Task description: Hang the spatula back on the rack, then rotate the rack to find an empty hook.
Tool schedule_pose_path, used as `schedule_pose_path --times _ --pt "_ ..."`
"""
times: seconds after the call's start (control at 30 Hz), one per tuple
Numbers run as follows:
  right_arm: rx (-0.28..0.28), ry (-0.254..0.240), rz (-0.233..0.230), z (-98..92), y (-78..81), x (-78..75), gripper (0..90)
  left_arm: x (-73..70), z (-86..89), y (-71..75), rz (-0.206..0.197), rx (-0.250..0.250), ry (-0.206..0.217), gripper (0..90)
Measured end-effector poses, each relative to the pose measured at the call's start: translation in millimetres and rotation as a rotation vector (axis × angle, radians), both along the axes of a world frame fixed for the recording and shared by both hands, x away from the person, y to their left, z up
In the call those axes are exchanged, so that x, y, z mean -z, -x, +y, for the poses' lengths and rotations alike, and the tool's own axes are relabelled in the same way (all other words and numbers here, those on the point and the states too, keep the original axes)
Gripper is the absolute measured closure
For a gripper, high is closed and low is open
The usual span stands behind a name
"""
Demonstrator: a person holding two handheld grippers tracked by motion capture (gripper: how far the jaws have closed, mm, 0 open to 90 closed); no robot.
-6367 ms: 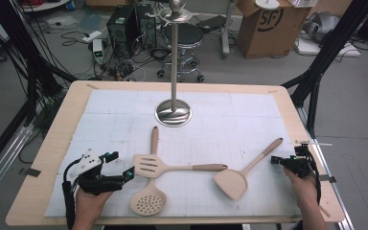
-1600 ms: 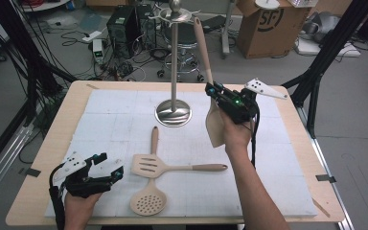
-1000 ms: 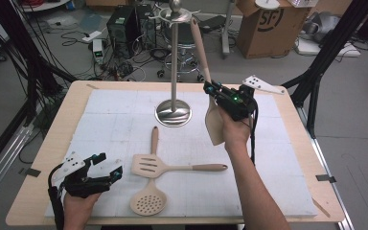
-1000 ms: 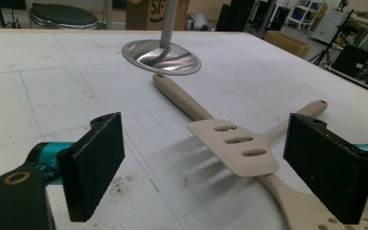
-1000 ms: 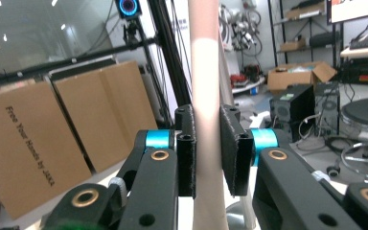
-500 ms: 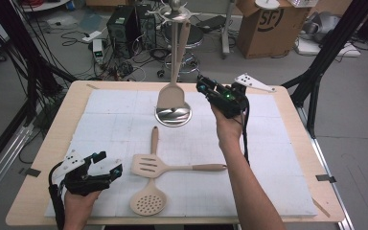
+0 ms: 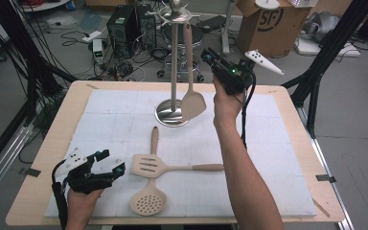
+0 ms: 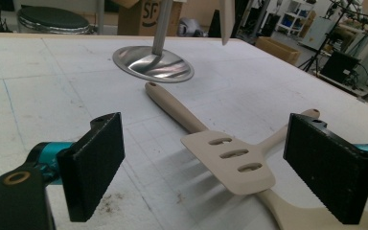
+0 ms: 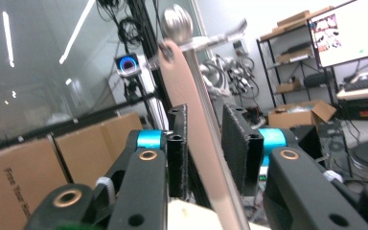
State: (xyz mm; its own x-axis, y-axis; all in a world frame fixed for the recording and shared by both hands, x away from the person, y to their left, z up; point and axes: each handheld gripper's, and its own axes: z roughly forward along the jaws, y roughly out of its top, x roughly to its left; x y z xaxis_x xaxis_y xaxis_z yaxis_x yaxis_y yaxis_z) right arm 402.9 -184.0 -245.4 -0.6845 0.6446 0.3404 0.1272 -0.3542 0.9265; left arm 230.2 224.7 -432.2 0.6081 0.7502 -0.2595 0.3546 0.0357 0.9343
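Note:
A beige spatula (image 7: pixel 192 101) hangs by its handle from the top hook of a metal stand (image 7: pixel 172 115); its blade is beside the pole. My right gripper (image 7: pixel 209 52) is raised just right of that handle. In the right gripper view the handle (image 9: pixel 191 96) runs up between the pads of the right gripper (image 9: pixel 205 114), and a gap shows at the right pad. These jaws have just been closing a little; I read them as open. My left gripper (image 7: pixel 109 162) rests open at the table's front left, facing a slotted turner (image 8: pixel 230 160) that lies over a skimmer's handle (image 8: pixel 172 103).
The slotted turner (image 7: pixel 148 165) and the perforated skimmer (image 7: pixel 148 202) lie crossed on the white mat (image 7: pixel 268 158). The stand's round base (image 8: pixel 153 62) is at the back middle. Cardboard boxes, a stool and cables stand on the floor beyond the table.
The spatula, which lay on the mat at the right, now hangs on the stand. In the last half second its blade swung right and my right hand rose. The left gripper kept still.

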Motion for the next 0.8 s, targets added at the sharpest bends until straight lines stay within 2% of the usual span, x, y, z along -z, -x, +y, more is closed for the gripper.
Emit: schedule_pose_path --times 0.1,0.2,0.27,0.37,0.43,0.53,0.6,0.67,0.7,0.8 --pt "0.015 0.0 -0.016 2.7 -4.9 -7.1 71.0 -0.3 -0.5 1.8 -0.006 0.003 -0.015 14.6" --pt "0.03 -0.007 -0.024 3.5 -9.7 -11.7 70.1 0.3 1.3 0.9 0.0 -0.001 -0.003 14.6" --pt "0.034 0.011 -0.014 5.0 -15.1 -13.8 69.7 0.1 3.8 1.7 0.0 -0.01 0.003 14.6" --pt "0.029 0.011 -0.008 7.6 -21.3 -15.2 70.1 -0.4 6.2 3.3 0.0 -0.021 0.013 14.6" --pt "0.035 0.02 -0.008 9.3 -26.1 -15.9 70.3 -0.2 6.8 4.8 0.002 -0.024 0.002 14.6" --pt "0.029 0.004 0.005 10.6 -32.2 -18.5 71.1 0.1 7.9 6.6 0.003 -0.031 -0.002 14.6" --pt "0.023 0.002 0.006 12.2 -35.2 -22.9 72.7 0.3 9.8 7.2 0.005 -0.034 -0.003 14.6" --pt "0.03 0.007 -0.012 15.1 -36.6 -27.0 76.1 0.6 11.6 7.3 0.006 -0.038 0.001 14.6" --pt "0.028 0.008 -0.004 16.5 -37.7 -28.5 77.2 0.6 12.4 7.7 0.007 -0.04 0.001 14.6" --pt "0.048 0.003 -0.009 19.6 -41.2 -29.4 85.6 0.7 14.0 9.4 0.007 -0.043 0.004 14.6"
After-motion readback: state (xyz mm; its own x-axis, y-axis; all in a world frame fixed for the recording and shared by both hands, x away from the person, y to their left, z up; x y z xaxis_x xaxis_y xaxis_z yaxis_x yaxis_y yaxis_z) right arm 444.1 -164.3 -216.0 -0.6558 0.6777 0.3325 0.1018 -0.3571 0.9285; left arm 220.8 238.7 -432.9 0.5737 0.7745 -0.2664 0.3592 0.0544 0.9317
